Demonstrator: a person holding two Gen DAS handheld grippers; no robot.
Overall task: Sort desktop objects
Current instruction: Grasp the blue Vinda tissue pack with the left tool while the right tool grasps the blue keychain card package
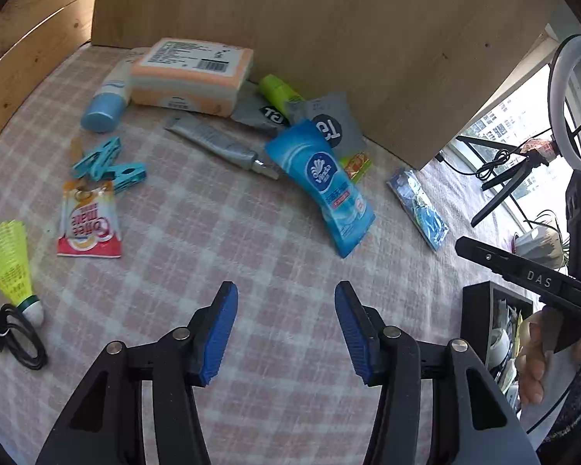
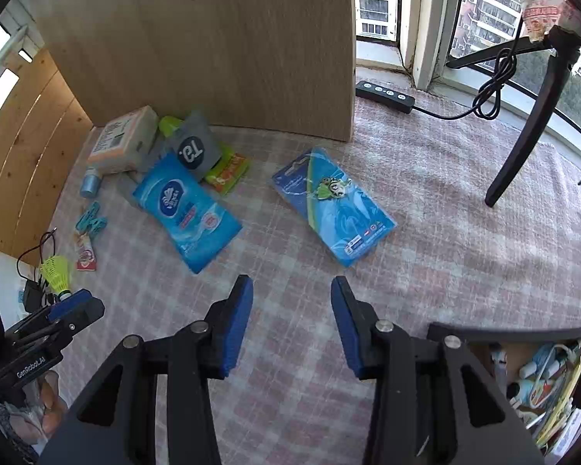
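Hovering spread and empty: left tool (image 1: 286,329), right tool (image 2: 292,323). Lying ahead on the surface (image 2: 445,271): tissue pack (image 2: 188,209), blue card (image 2: 333,205). Holding clutter nearby: black box (image 2: 523,379).

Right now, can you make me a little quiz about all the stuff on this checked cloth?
1. True or false: the left claw is holding the shuttlecock.
2. What lies right beside the two teal clips? A) red-and-white sachet B) flat blue card pack C) a spoon
3. What colour is the tissue pack?

Key: 1 false, both claws, also the right claw, are open and empty. 2 A. 3 blue.
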